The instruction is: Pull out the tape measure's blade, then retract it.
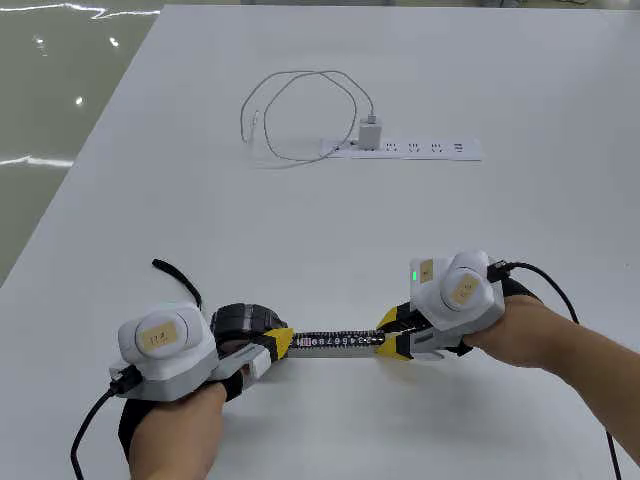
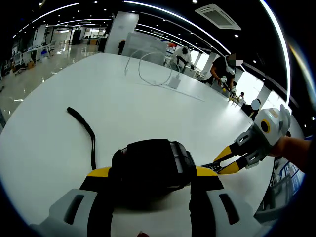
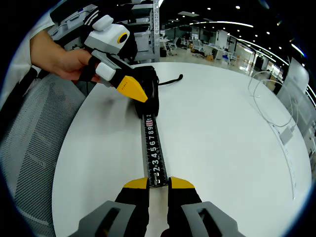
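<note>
Gripping the tape measure (image 2: 150,163) by its two sides, your left gripper (image 1: 262,345) lies low on the table (image 1: 400,220). Your right gripper (image 3: 158,185) points straight back at it. Its jaws are pinched on the tip of the blade (image 3: 151,143), which stretches a short way between them.

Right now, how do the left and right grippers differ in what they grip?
The left gripper clamps the tape measure's black case; the right gripper pinches the end of the blade. The left gripper's jaws stand wide around the case; the right gripper's are nearly together. Both have yellow tips.
</note>
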Available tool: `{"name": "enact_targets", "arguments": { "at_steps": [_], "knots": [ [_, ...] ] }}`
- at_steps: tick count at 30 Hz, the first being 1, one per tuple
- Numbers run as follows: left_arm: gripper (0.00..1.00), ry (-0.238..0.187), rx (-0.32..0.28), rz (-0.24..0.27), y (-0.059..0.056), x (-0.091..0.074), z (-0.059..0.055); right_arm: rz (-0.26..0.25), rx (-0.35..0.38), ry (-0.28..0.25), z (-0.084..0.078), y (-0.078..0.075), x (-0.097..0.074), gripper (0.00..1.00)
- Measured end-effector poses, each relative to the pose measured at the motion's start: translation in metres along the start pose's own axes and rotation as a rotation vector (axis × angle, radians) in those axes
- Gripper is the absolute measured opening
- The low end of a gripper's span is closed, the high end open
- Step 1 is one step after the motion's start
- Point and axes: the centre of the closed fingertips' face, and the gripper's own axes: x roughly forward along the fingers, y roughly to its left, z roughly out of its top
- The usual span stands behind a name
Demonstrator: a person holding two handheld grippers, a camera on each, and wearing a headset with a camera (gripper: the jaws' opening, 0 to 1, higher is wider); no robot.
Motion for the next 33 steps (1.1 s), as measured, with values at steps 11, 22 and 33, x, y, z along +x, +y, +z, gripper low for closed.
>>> {"name": "enact_targets", "arguments": {
  "at_steps": [11, 22, 33],
  "knots": [
    [0.58, 0.000, -0.002, 0.000, 0.000, 0.000, 0.000, 0.005, 0.001, -0.010, 0.009, 0.002, 0.008, 0.09],
    [0.58, -0.001, -0.002, -0.001, 0.000, 0.000, 0.000, 0.015, 0.010, -0.023, 0.019, 0.005, 0.017, 0.09],
    [0.58, -0.002, -0.002, 0.000, 0.000, 0.000, 0.000, 0.023, 0.017, -0.036, 0.028, 0.007, 0.025, 0.09]
  ]
}}
